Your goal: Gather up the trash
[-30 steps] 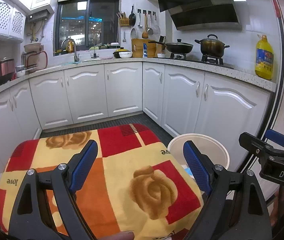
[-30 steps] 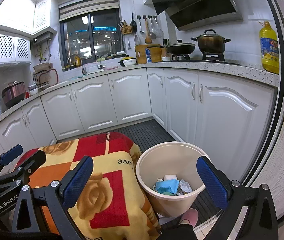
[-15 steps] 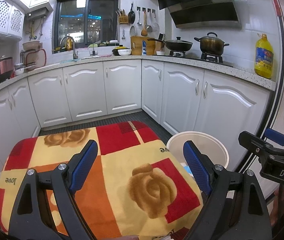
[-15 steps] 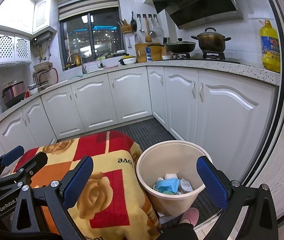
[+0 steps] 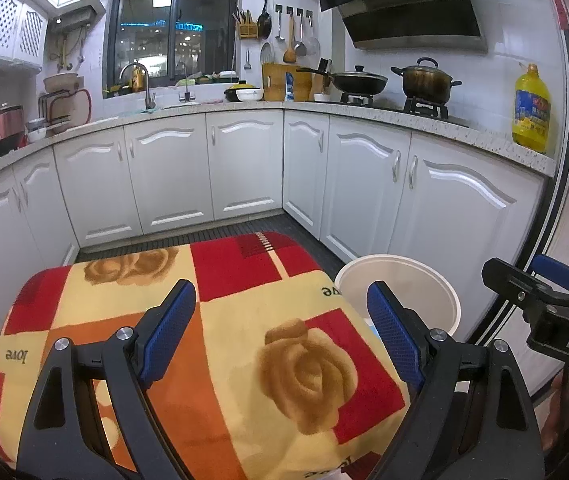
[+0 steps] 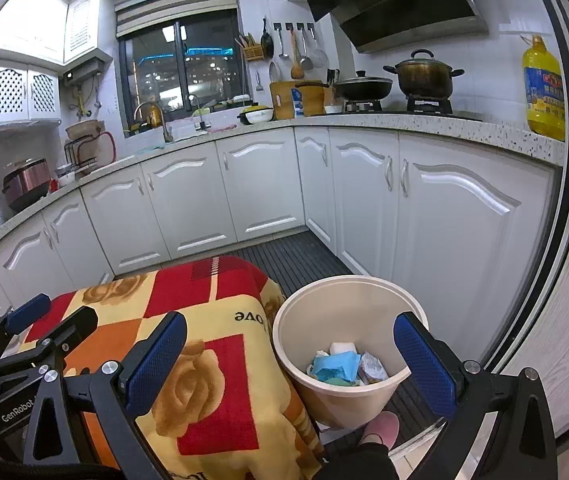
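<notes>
Some trash (image 6: 344,364) below right claw (image 6: 290,364)

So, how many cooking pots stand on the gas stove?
2. A wide black pan with lid sits on the left burner, and a tall dark stockpot on the right burner. Nothing else shows on the stove.

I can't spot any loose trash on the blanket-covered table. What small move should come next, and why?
Probably pan a gripper's camera around for leftover trash: the left gripper and right gripper are open and empty, the blanket looks bare, and wrappers already lie in the bin.
</notes>
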Motion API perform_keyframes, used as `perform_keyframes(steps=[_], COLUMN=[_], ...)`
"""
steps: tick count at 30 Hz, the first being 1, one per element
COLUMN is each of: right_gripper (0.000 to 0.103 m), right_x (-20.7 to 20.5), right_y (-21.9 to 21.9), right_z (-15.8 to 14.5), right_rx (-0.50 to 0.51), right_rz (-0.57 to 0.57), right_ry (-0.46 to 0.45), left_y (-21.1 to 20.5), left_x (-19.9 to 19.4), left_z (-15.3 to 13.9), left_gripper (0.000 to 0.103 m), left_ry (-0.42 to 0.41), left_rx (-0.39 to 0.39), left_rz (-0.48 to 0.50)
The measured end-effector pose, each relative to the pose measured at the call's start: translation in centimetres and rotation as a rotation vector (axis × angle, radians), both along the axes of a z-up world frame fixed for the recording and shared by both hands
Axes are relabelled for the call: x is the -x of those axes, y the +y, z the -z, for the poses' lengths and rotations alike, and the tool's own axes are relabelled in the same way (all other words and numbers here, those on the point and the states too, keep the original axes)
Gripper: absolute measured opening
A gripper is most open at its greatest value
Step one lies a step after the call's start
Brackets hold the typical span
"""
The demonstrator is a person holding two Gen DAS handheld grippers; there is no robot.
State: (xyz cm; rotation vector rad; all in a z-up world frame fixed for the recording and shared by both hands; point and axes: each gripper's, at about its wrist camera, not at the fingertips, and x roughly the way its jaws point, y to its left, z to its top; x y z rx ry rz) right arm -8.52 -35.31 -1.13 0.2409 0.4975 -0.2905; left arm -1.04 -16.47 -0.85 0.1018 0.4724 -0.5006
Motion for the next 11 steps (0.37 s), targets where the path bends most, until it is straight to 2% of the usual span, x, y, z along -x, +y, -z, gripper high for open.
perform_keyframes(steps=[11], right_gripper=[0.103], right_x=[-0.78], right_y=[-0.35], right_z=[0.28], right_rx=[-0.007], right_rz=[-0.006], right_ry=[0.023], left_y=[0.17], left_x=[-0.45], left_z=[0.84], left_gripper=[0.087], left_ry=[0.002], left_rx=[-0.01], left_rz=[0.002])
